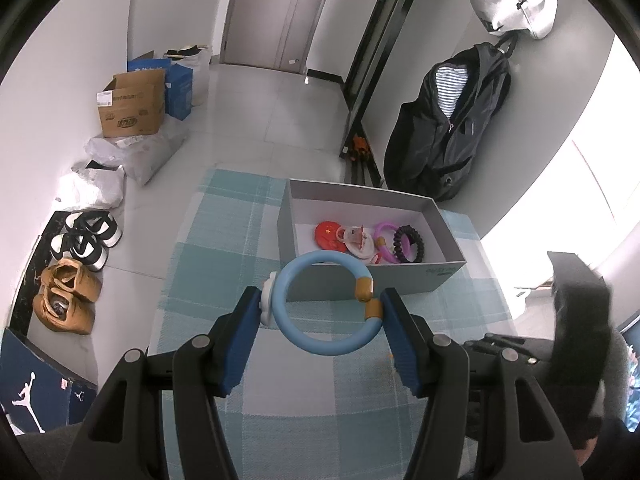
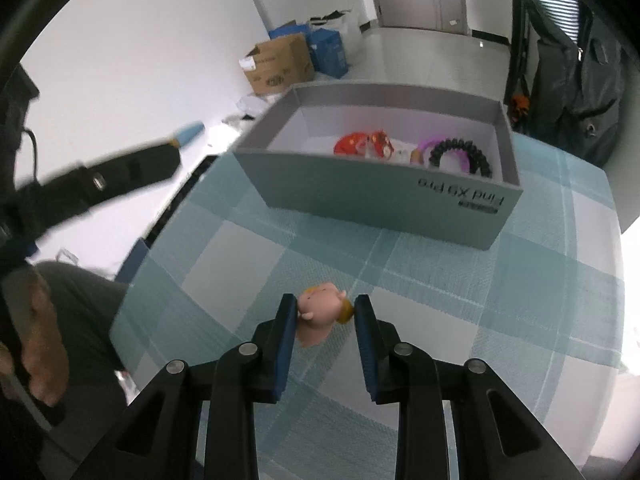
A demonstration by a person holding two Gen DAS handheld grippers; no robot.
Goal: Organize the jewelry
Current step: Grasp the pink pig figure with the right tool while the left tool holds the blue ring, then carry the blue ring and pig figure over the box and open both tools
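My left gripper (image 1: 321, 295) is shut on a light blue ring bracelet (image 1: 324, 350) with gold clasps and a white flower charm, held above the checked cloth just in front of the grey box (image 1: 360, 282). My right gripper (image 2: 325, 301) is shut on a small pink figurine (image 2: 318, 314) with blond hair, low over the cloth. Ahead of it stands the same grey box (image 2: 380, 204). Inside lie a red disc (image 1: 326, 234), a white and pink piece, a purple ring (image 1: 386, 228) and a black coil hair tie (image 2: 460, 152). The left gripper shows blurred at the left in the right wrist view.
The blue-and-white checked cloth (image 1: 240, 248) covers the table. On the floor to the left are shoes (image 1: 86, 240), plastic bags and cardboard boxes (image 1: 132, 106). A black jacket (image 1: 452, 120) hangs on the wall at the right. A person's dark sleeve (image 2: 80, 300) is near the table's left edge.
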